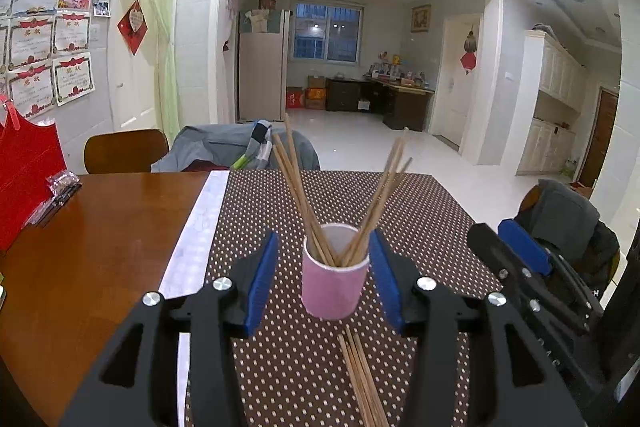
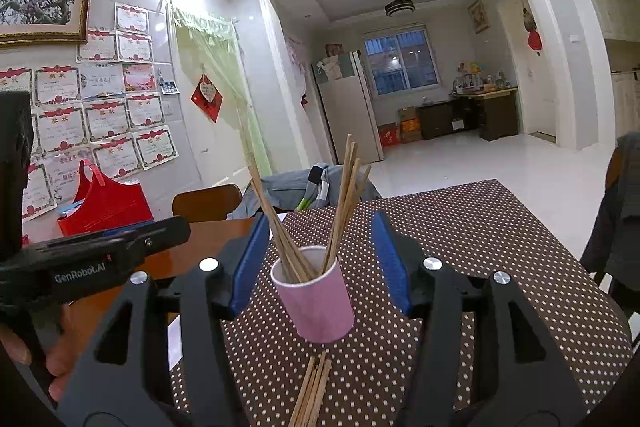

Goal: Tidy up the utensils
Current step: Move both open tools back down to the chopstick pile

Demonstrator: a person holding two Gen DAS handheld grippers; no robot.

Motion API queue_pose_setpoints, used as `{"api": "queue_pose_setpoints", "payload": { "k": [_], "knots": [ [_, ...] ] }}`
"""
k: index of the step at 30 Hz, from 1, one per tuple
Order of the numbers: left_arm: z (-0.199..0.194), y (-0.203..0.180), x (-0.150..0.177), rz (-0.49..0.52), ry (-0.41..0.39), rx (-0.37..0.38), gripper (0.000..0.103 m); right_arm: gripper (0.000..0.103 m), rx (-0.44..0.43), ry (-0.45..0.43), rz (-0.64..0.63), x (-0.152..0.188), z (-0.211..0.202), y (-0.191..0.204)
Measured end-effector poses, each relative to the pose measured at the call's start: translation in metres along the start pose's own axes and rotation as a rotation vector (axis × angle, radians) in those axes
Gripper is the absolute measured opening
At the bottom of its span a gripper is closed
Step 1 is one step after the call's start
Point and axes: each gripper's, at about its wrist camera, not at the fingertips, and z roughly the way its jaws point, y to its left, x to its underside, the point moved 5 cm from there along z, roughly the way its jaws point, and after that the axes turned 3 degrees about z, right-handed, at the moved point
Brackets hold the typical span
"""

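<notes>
Two grippers: left gripper [image 1: 324, 267] and right gripper [image 2: 322, 259], fingers apart, gripping nothing
Pink cup [image 1: 335, 283]: upright mid-bench, holding chopsticks [image 1: 298, 187]
Loose chopsticks [image 1: 362, 379]: flat, toward the near edge

Black tongs [image 1: 324, 267] with blue pads [image 1: 262, 283], silver screws and white "GenRobot.AI" lettering.
</notes>
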Motion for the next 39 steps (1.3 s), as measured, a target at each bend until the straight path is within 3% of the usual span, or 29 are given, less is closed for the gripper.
{"api": "queue_pose_setpoints", "payload": {
  "k": [14, 27, 39],
  "knots": [
    [-0.010, -0.019, 0.052, 0.007, 0.117, 0.030, 0.048, 0.058, 0.030, 0.112, 0.030, 0.040, -0.033, -0.018],
    [0.038, -0.022, 0.122, -0.029, 0.366, 0.044, 0.048, 0.060, 0.093, 0.401, 0.043, 0.106, -0.018, -0.047],
    [0.072, -0.030, 0.171, 0.078, 0.502, -0.024, 0.048, 0.062, 0.077, 0.521, 0.053, 0.137, -0.009, -0.053]
  ]
}}
